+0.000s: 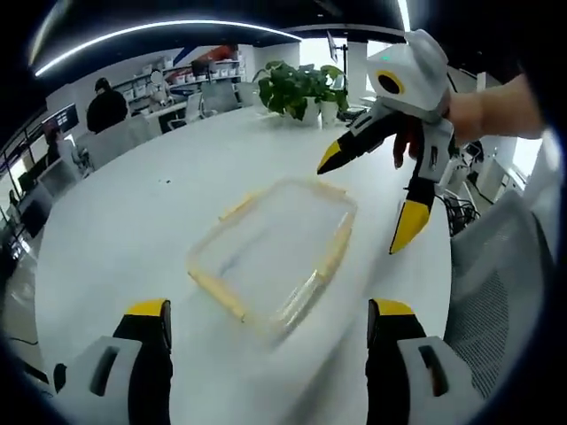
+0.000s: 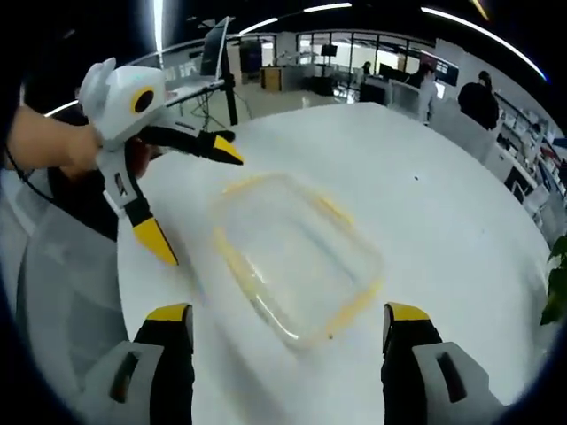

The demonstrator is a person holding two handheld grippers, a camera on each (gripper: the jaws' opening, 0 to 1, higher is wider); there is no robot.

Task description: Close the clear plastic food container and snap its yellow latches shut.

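left gripper view: container [image 1: 276, 257] mid-table [image 1: 124, 221], grippers apart.

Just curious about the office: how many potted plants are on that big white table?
1 for sure: a leafy plant at the table's far edge beyond the container. Leaves at the right gripper view's edge may be the same plant.

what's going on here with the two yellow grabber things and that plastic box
A person holds a two-jaw gripper in each hand over a white round table. A clear plastic food container with yellow latches lies on it between them, with its lid on as far as the blur lets one tell. The left gripper and right gripper are both open, hovering at opposite sides of the container, neither touching it. Whether any latch is snapped shut is too blurred to tell.
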